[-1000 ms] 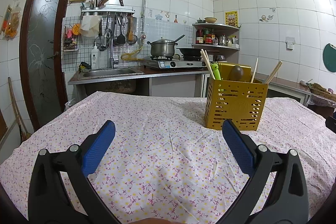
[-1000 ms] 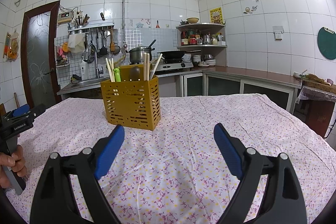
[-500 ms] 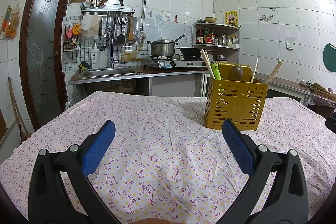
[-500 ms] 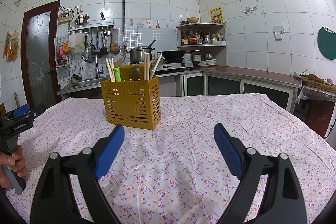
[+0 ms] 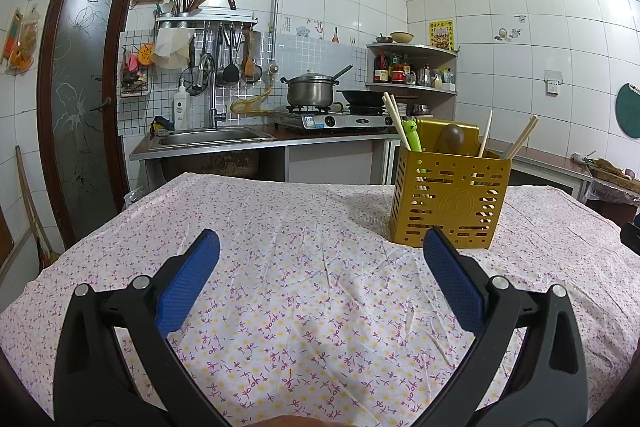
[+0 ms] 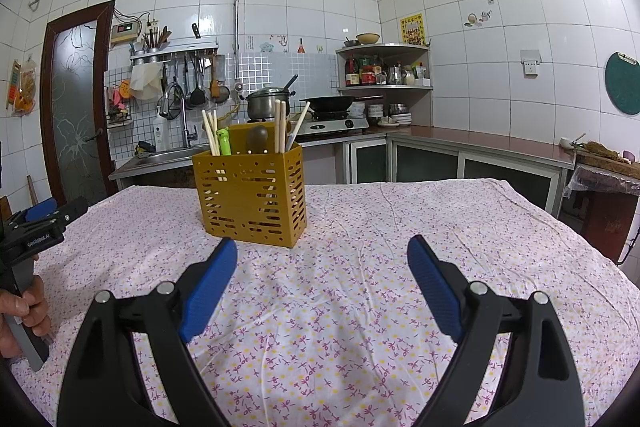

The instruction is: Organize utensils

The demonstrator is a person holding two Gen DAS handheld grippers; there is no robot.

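A yellow slotted utensil holder [image 5: 450, 203] stands upright on the flowered tablecloth [image 5: 304, 291]. It holds wooden chopsticks [image 5: 394, 119], a green-handled utensil [image 5: 412, 135] and a dark spoon [image 5: 452, 137]. It also shows in the right wrist view [image 6: 250, 195], with chopsticks [image 6: 280, 125] sticking up. My left gripper [image 5: 320, 247] is open and empty, to the near left of the holder. My right gripper [image 6: 322, 253] is open and empty, just in front and to the right of the holder. The left gripper's body shows at the right view's left edge [image 6: 36, 227], held by a hand.
Behind the table runs a counter with a sink [image 5: 208, 137], a gas stove with a pot [image 5: 312, 91] and a wok [image 6: 334, 103]. A corner shelf [image 5: 412, 67] carries jars. A dark door [image 5: 76, 99] is at left. A side table [image 6: 608, 187] stands at right.
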